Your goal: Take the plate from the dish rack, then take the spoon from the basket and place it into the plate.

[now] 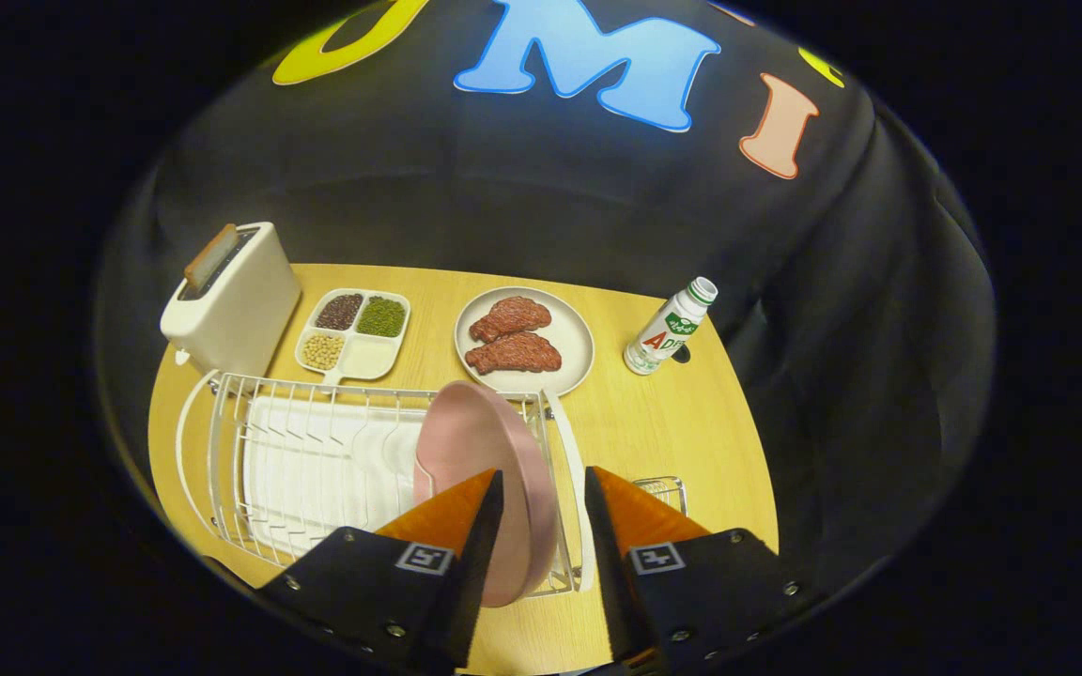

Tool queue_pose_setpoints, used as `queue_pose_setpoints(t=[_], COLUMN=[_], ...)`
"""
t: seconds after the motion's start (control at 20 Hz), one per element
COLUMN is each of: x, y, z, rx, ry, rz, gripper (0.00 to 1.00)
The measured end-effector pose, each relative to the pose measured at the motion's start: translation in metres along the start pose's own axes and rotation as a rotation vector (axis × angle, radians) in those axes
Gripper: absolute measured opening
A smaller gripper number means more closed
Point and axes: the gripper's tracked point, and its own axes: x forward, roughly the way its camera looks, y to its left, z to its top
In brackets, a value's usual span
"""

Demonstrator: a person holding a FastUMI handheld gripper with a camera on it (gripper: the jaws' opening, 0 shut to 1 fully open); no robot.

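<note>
Gripper view: claw [543, 488] spread wide, empty, straddling the pink plate [480, 451] standing on edge in the dish rack [222, 441]. Probably stiff, smooth, slippery; pinch its upper rim.

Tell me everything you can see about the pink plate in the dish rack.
The pink plate is round, plain and matte, perhaps ceramic or plastic. It stands on edge, tilted, at the end of the white wire dish rack nearest the gripper, leaning among the rack's wires. Its lower rim reaches between the open fingers; the left finger overlaps its face, but I cannot tell whether it touches. The right finger is apart from it. Nothing lies on the plate.
</note>
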Motion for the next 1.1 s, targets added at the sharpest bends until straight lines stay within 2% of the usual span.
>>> queue_pose_setpoints(t=[0.1, 0.2, 0.25, 0.3, 0.35, 0.4, 0.85, 0.95, 1.1], x=[0.004, 0.014, 0.003, 0.003, 0.006, 0.002, -0.021, -0.032, -0.051], y=[-0.003, -0.004, -0.008, -0.008, -0.007, -0.001, 0.000, -0.010, -0.026], z=[-0.003, -0.010, -0.005, -0.007, 0.000, -0.006, 0.012, 0.023, 0.035], rx=[-0.012, -0.021, 0.004, -0.001, -0.001, -0.018, -0.124, -0.101, -0.043], ry=[0.019, 0.038, 0.029, 0.035, 0.024, 0.027, 0.012, -0.027, -0.067], rz=[-0.057, -0.083, -0.090, -0.092, -0.099, -0.106, -0.216, -0.229, -0.197], gripper=[0.50, 0.13, 0.13, 0.07, 0.07, 0.01, 0.01, 0.01, 0.01])
